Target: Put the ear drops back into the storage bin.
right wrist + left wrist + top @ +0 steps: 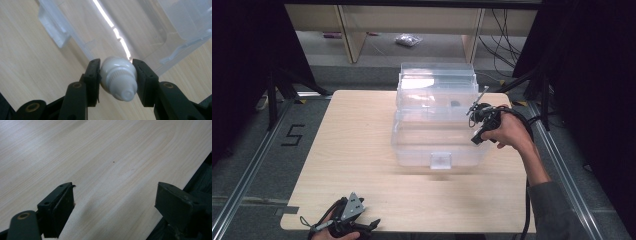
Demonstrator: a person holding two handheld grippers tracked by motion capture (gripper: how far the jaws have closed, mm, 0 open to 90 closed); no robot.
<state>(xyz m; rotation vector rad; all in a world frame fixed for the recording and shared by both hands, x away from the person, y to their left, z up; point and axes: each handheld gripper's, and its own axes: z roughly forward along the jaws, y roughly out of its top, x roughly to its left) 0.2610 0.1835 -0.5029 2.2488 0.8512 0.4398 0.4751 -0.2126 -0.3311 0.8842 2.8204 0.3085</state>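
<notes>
Left gripper (362,227) rested at table's (357,150) near edge, well short of the clear bin (437,125), jaws spread, empty. Right gripper (117,75) hung over the bin's right rim, pinching a small white bottle (118,77) across its shoulder. Looked light, rigid, slick; that ribbed collar seemed the surest hold.

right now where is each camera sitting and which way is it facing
High view: fixed above the person's side, looking forward and down on the light wooden table and clear plastic storage box; both forearms and hands enter from below.
Left gripper view: rides the left tool, looking along its two spread jaws at bare tabletop near the edge.
Right gripper view: rides the right tool, looking down at the box, its jaws clamping a white plastic bottle.
Shared: high and right gripper views both show the box and table.
</notes>
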